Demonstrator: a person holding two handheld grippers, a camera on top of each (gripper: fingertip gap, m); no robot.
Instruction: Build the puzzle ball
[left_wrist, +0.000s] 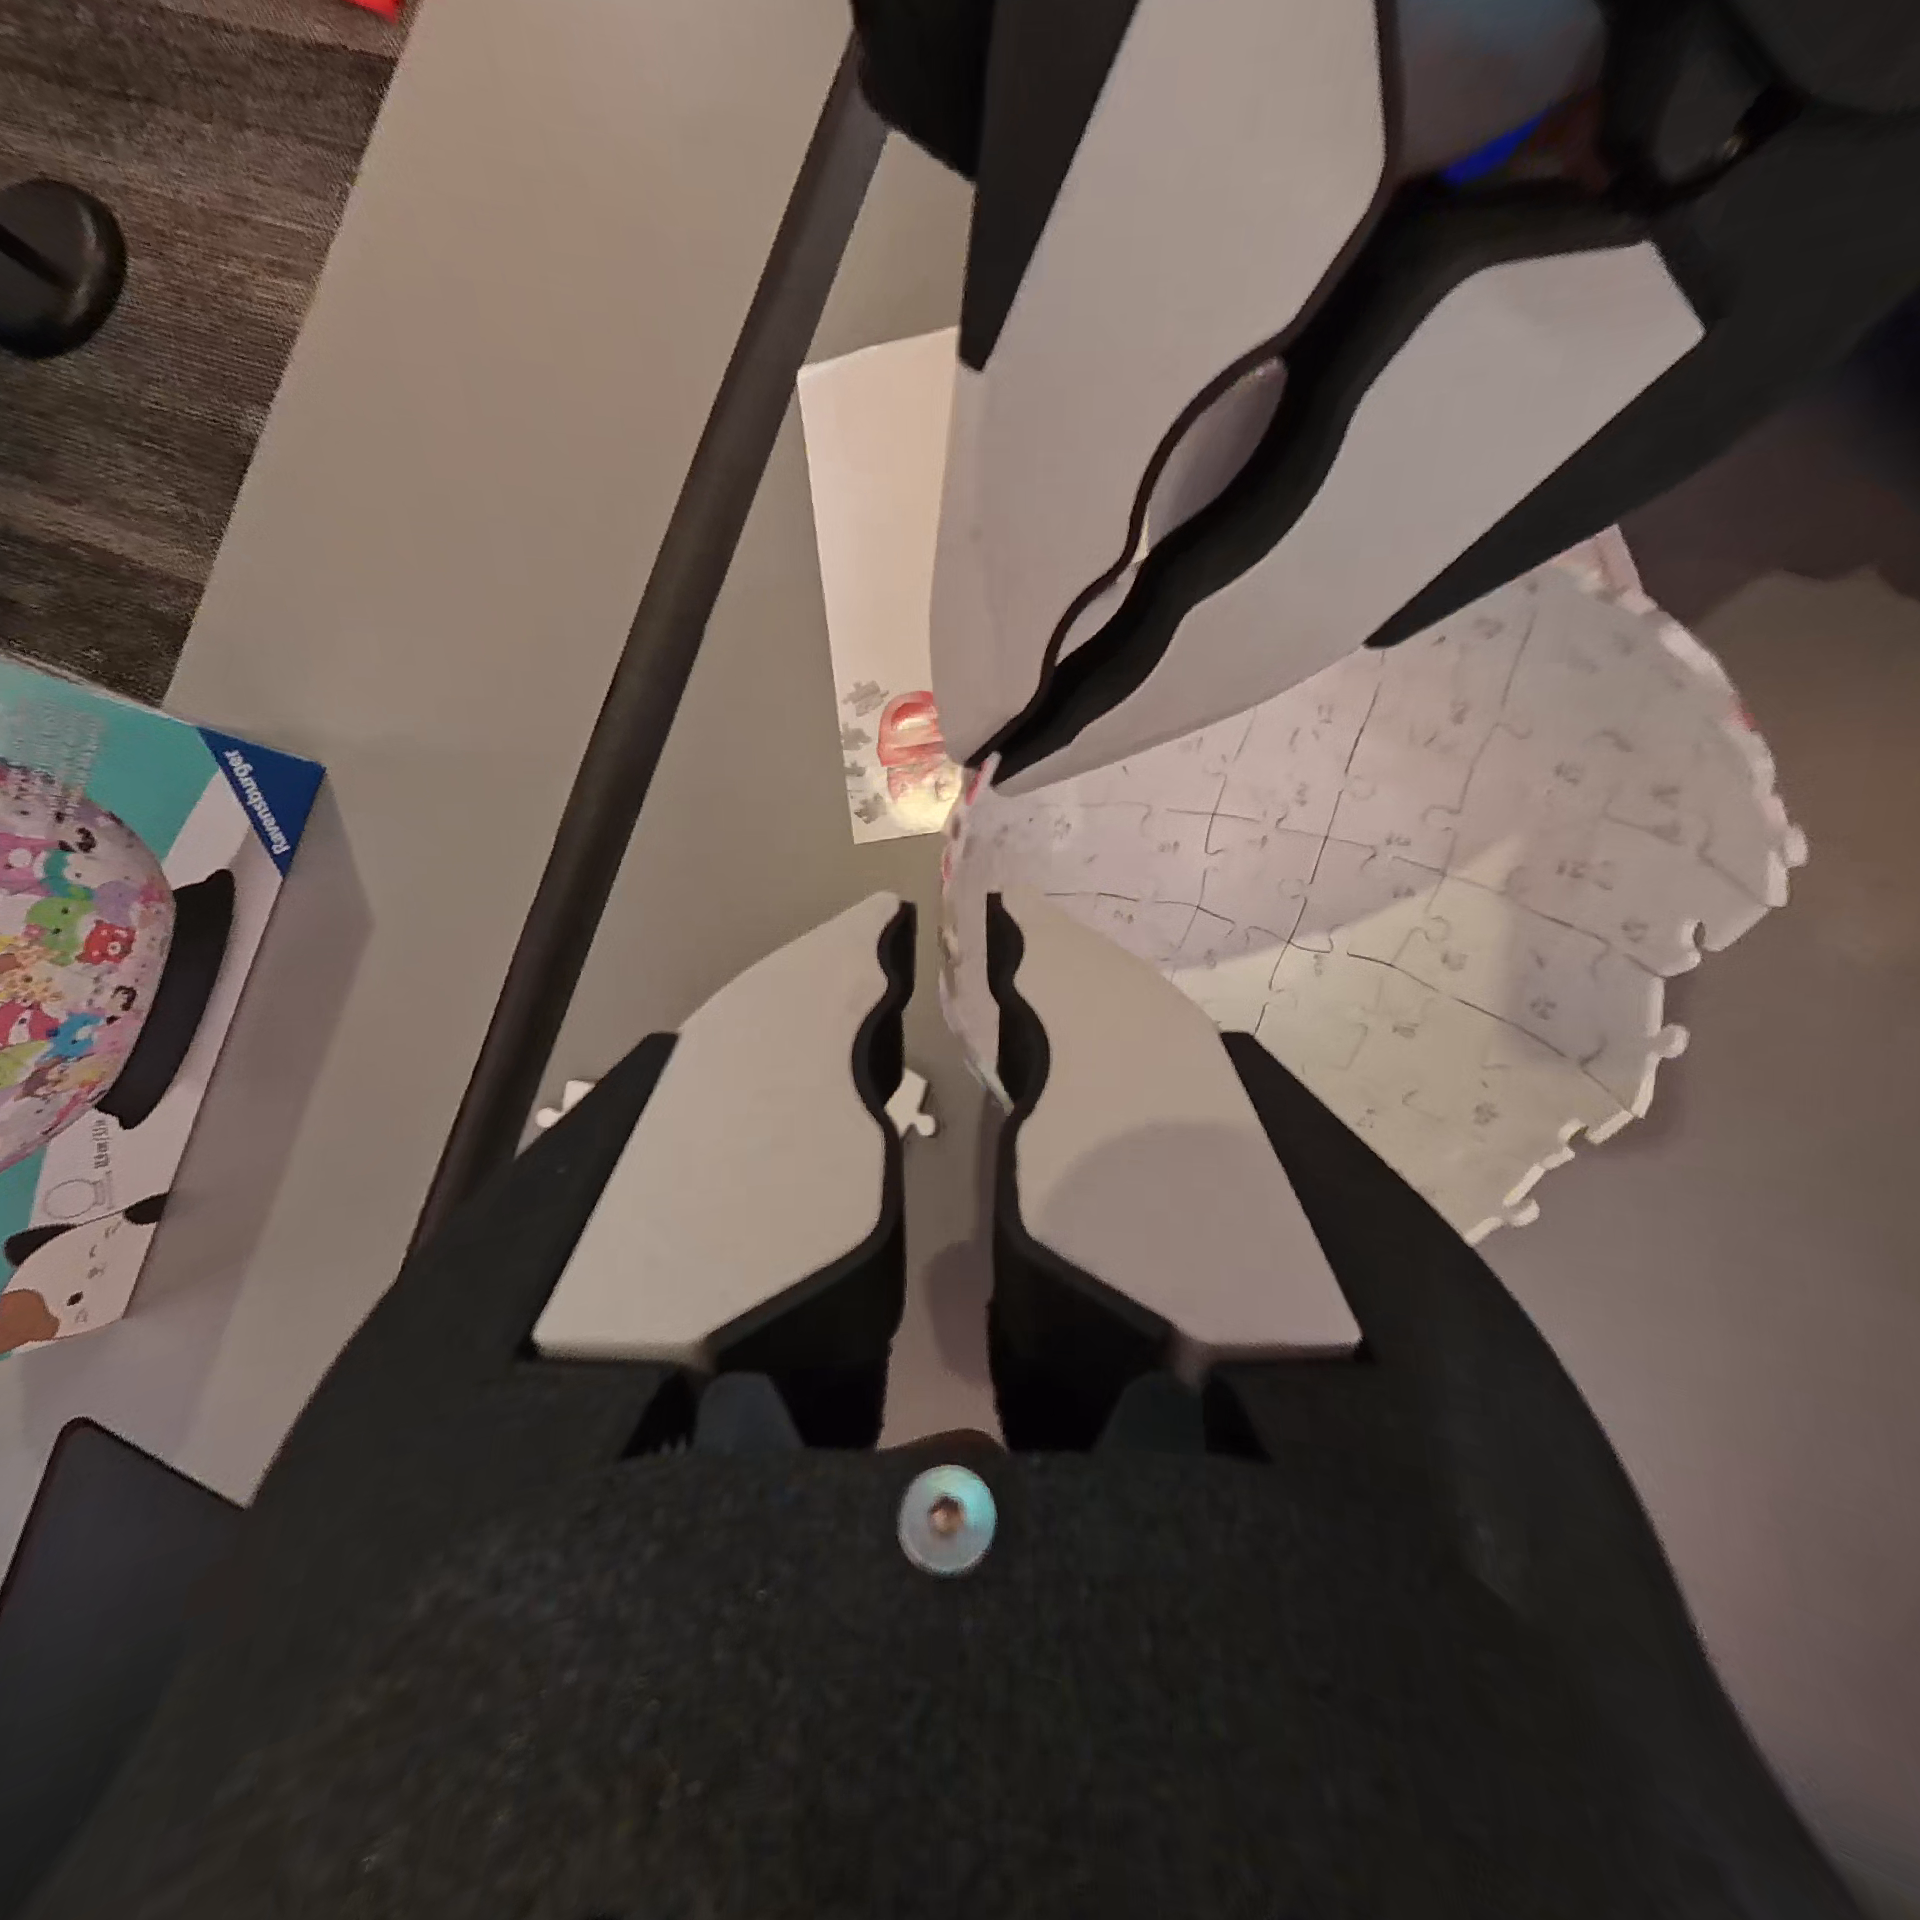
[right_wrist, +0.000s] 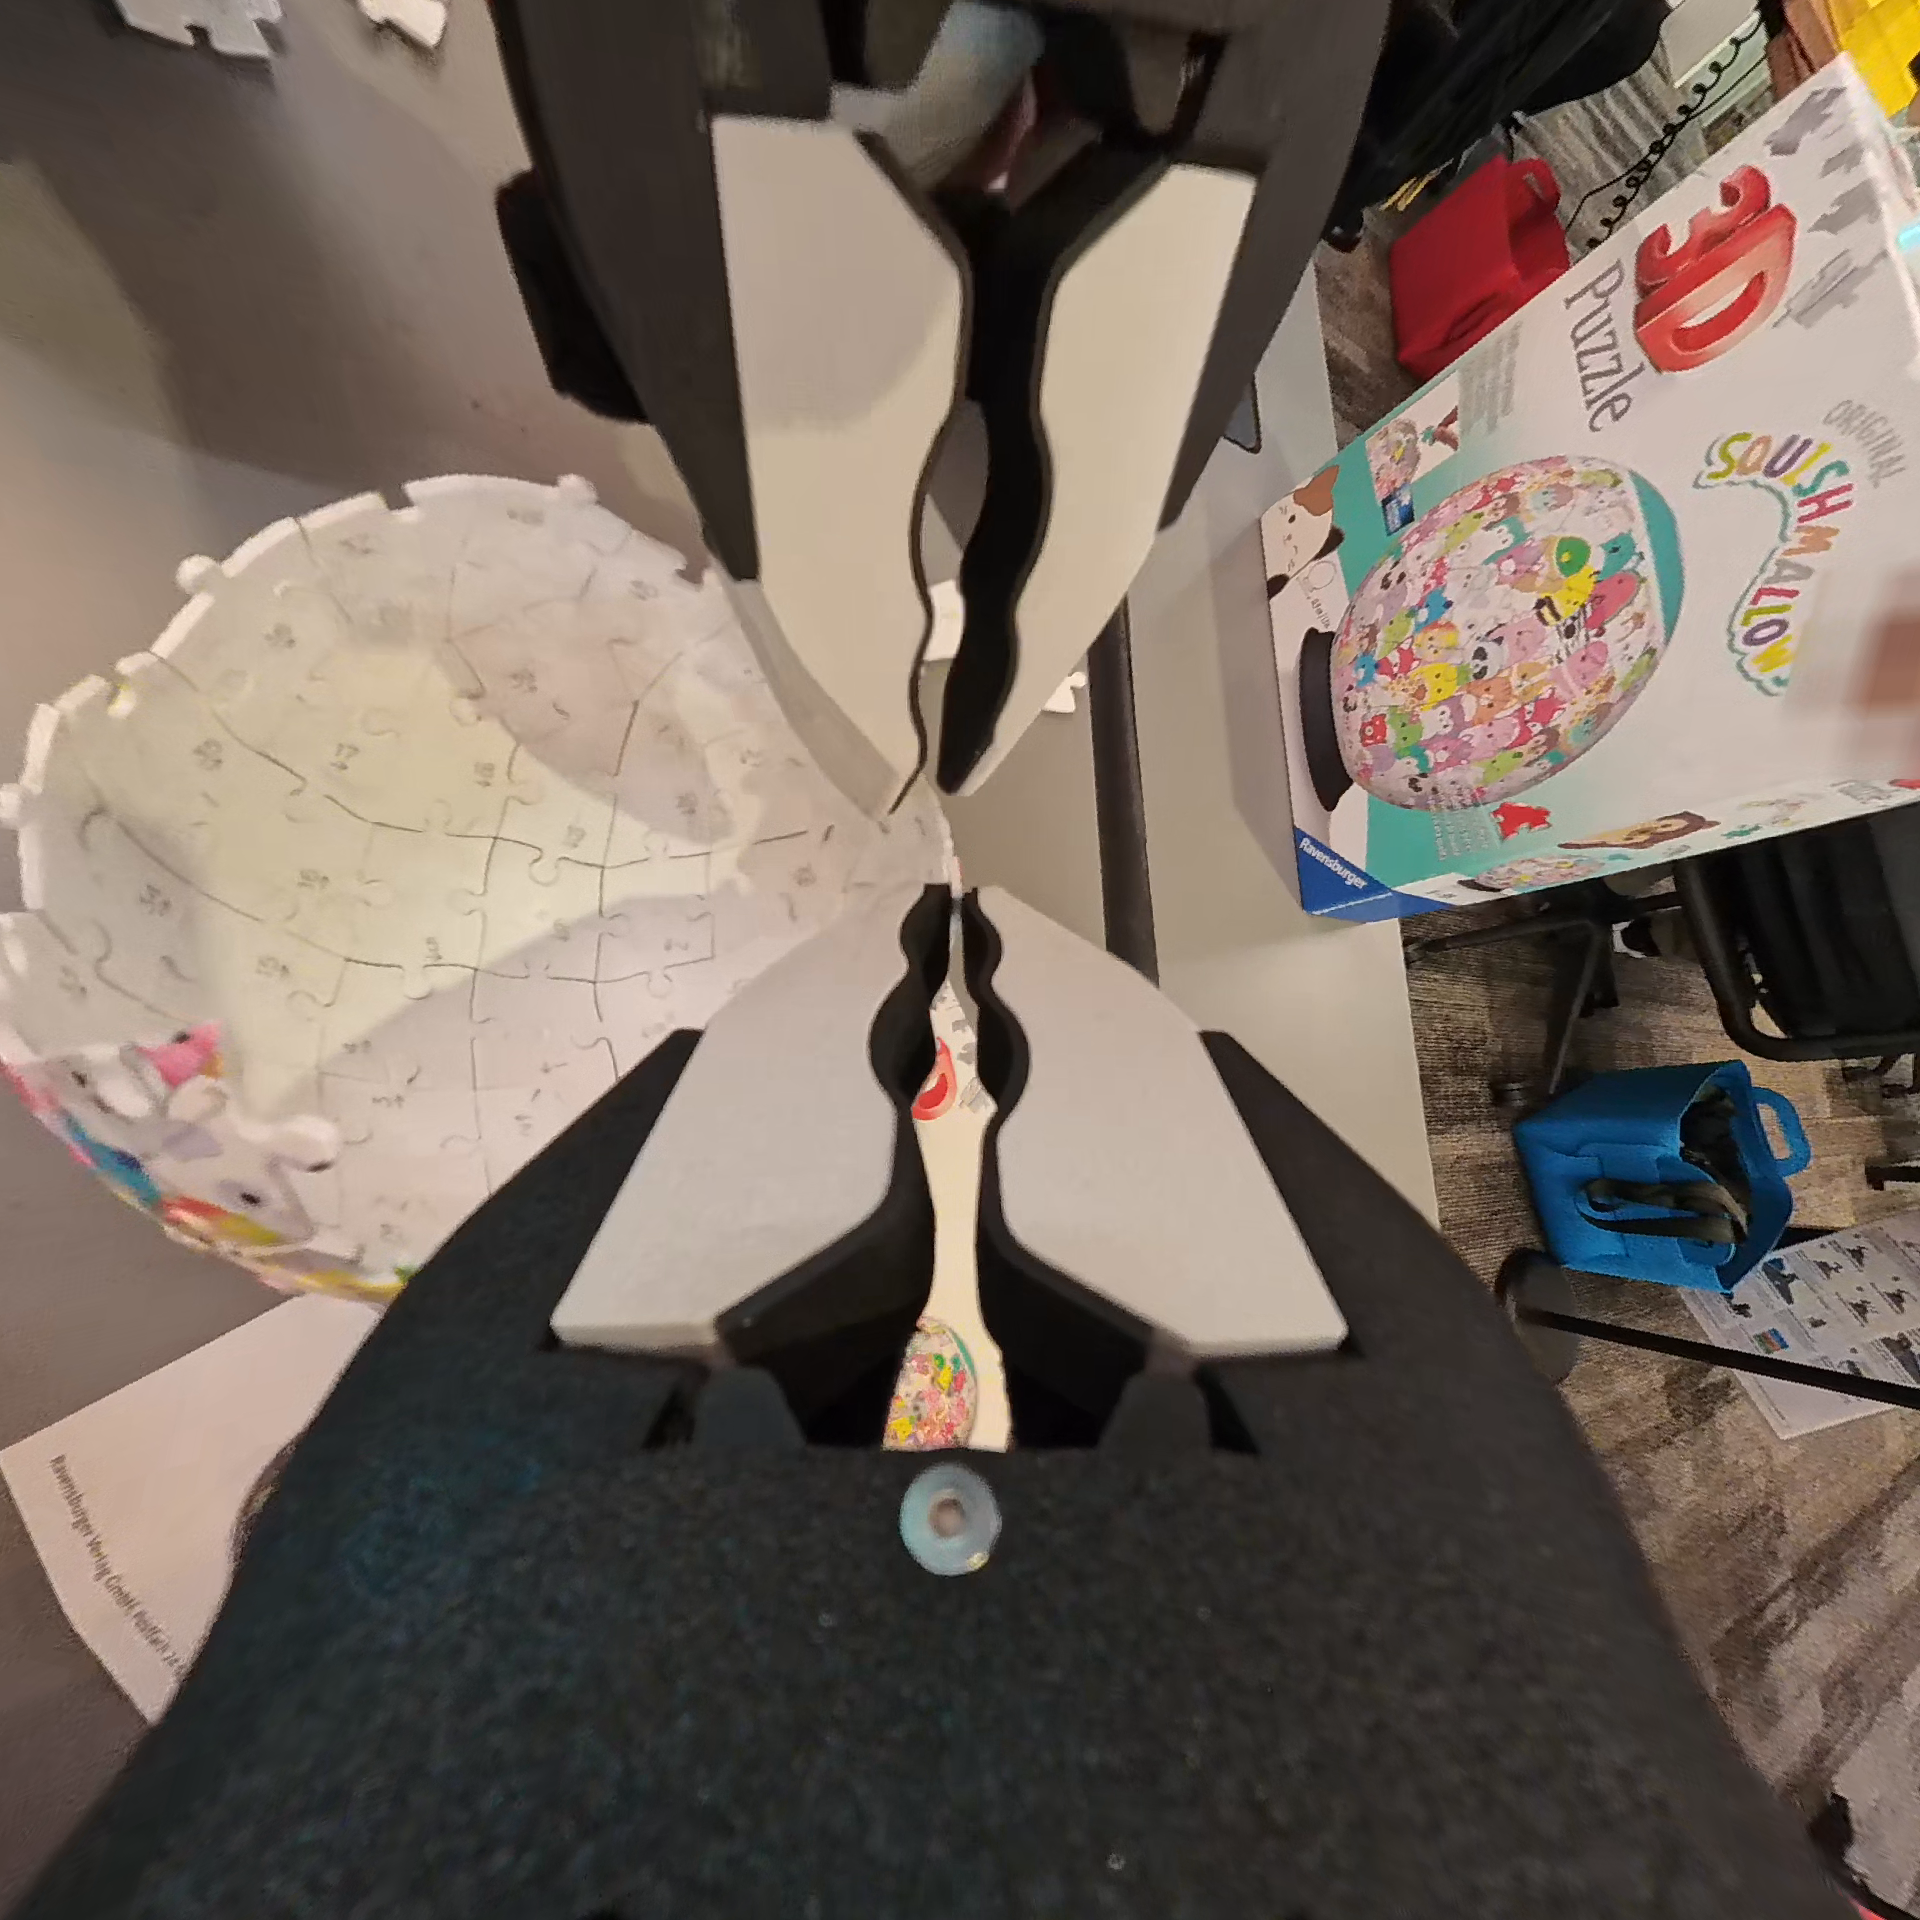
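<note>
White-lined puzzle ball (right_wrist: 416, 831), colourful outside.

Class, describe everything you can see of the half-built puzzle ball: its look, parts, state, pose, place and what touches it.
The puzzle ball is an unfinished bowl-shaped shell of interlocked curved pieces. Its inside is white with faint printed markings; the outside shows colourful cartoon figures. The rim is jagged with tabs and notches. It lies tilted, open side facing the cameras, over the grey table and a paper sheet. Both the left gripper and the right gripper pinch its rim at nearly the same spot.

Puzzle box (right_wrist: 1590, 582) right, leaflet (left_wrist: 883, 582) beyond, bare tabletop (left_wrist: 499, 416) between.
</note>
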